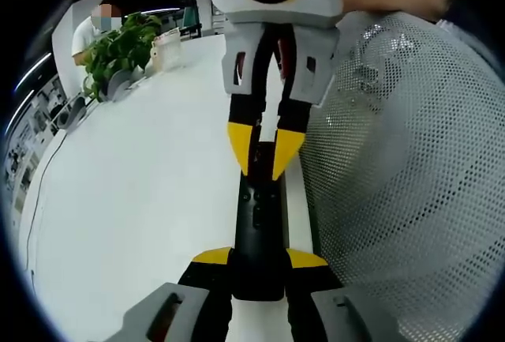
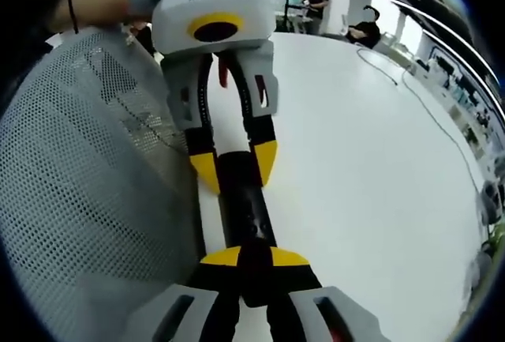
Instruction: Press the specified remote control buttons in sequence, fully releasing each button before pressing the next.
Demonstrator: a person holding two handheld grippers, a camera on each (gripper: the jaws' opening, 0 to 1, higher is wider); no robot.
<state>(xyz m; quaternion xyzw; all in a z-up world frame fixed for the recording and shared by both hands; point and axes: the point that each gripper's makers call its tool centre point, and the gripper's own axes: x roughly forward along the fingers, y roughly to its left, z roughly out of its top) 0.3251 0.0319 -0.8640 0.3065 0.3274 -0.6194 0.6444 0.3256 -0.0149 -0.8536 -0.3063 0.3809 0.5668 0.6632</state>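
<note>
White tabletop runs under everything, and on it lies a long black remote control, stretched lengthwise between the two grippers beside a white perforated mesh basket. In the left gripper view the left gripper has its yellow-tipped jaws on either side of the remote's near end, pinching it; the far end is met by the right gripper, whose yellow tips come down together onto the remote's upper face, with only a narrow slit between them. Whether those tips actually press a button cannot be told, since the small buttons on the remote are dark on dark and partly covered by the tips. In the right gripper view the same remote control shows from the other end: the right gripper has its tips drawn close together over the remote's near part, and the left gripper clamps the far end between its yellow pads. The remote's ends are hidden under the jaws in both views. The mesh basket is cut off by the picture's edge, and its contents are hard to make out through the holes. A hand holds the left gripper from behind. A potted green plant stands at the far edge of the table, and a thin cable trails across it.
</note>
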